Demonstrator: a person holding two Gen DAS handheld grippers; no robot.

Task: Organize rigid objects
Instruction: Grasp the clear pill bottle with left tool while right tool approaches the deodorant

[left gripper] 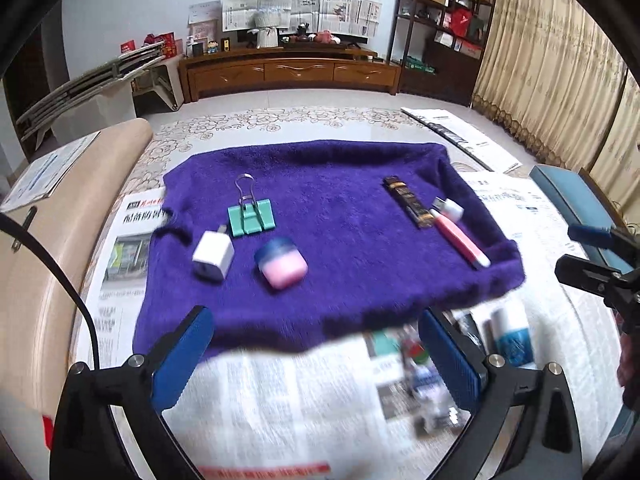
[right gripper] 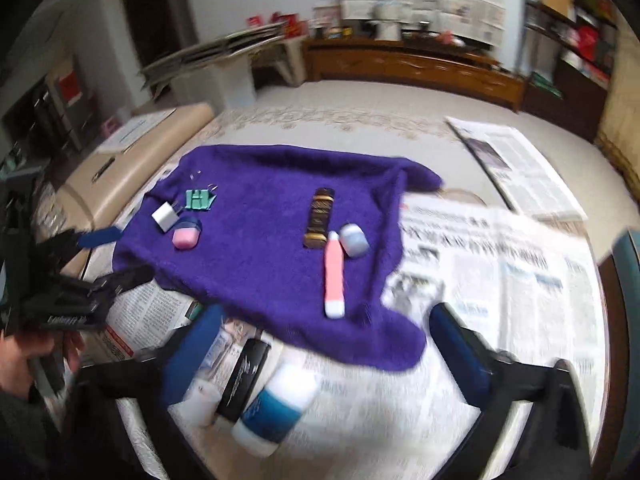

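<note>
Both jaws stand wide, holding nothing: the left hand-held gripper (left gripper: pixel 316 356) and the right hand-held gripper (right gripper: pixel 332 356). On the purple towel (left gripper: pixel 320 200), the green binder clip (left gripper: pixel 251 218), white charger (left gripper: pixel 213 255) and pink case (left gripper: pixel 281 263) cluster at 9 o'clock (slightly blurred); the pink tube (left gripper: pixel 460 240) lies at 3 o'clock.

Right wrist view is motion-blurred throughout; newspaper (right gripper: pixel 500 272) print unreadable. Blue-and-white bottle (right gripper: pixel 276 408) label is smeared, its base partly behind a dark flat case (right gripper: pixel 244 376). Binder clip (right gripper: pixel 198 199) handles are too small to make out. In the left wrist view the bottle (left gripper: pixel 512 338) cluster is blurred and partly behind the left gripper's fingers (left gripper: pixel 452 364). The towel's (left gripper: pixel 320 208) near edge is smeared. The person's hand (right gripper: pixel 24 356) is cut by the frame edge.
</note>
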